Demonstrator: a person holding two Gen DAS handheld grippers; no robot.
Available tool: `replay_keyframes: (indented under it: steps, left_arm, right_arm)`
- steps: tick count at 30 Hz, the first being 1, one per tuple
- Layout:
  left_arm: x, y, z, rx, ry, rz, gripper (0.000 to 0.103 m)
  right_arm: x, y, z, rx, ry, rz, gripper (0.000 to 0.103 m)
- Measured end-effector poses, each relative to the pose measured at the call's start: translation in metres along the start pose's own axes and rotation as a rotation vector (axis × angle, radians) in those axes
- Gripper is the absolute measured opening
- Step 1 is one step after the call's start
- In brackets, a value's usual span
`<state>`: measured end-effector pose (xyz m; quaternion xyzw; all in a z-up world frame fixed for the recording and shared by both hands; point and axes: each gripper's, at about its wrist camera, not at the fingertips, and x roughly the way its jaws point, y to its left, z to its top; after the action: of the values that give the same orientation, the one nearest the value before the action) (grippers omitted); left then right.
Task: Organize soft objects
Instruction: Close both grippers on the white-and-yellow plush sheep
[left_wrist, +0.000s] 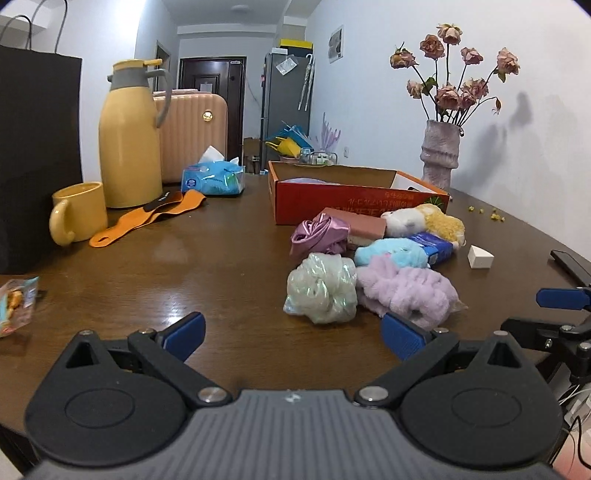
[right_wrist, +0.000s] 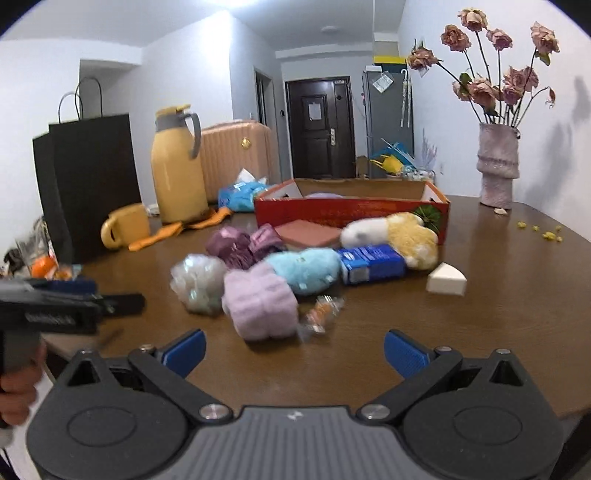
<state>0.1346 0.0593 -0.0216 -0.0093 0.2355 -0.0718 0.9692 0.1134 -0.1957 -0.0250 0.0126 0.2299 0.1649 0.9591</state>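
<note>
Soft objects (left_wrist: 373, 266) heaped at centre right of frame, just before red box (left_wrist: 354, 206), probably their container; left gripper (left_wrist: 291, 334) and right gripper (right_wrist: 293, 352) both spread wide, empty, low in frame, ready for picking.

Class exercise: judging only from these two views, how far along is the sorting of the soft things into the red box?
Barely begun. The red box already shows one pale purple item inside. Nothing is in hand: left gripper and right gripper are open. The soft pile, lilac fluffy bundle included, lies on the table.
</note>
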Motion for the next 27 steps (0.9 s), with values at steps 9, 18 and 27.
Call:
replay_keyframes:
  steps: [9, 18, 27]
  left_arm:
    - [0.052, -0.022, 0.065, -0.028, -0.040, -0.150, 0.101]
    - [0.175, -0.096, 0.121, 0.076, 0.153, -0.268, 0.061]
    - [0.234, -0.126, 0.118, 0.096, 0.253, -0.268, 0.056]
  right_arm:
    - [0.053, -0.044, 0.040, -0.008, -0.002, -0.097, 0.079]
    - [0.139, -0.125, 0.084, 0.041, 0.063, -0.128, 0.055]
    - [0.186, -0.162, 0.091, 0.076, 0.130, -0.062, 0.054]
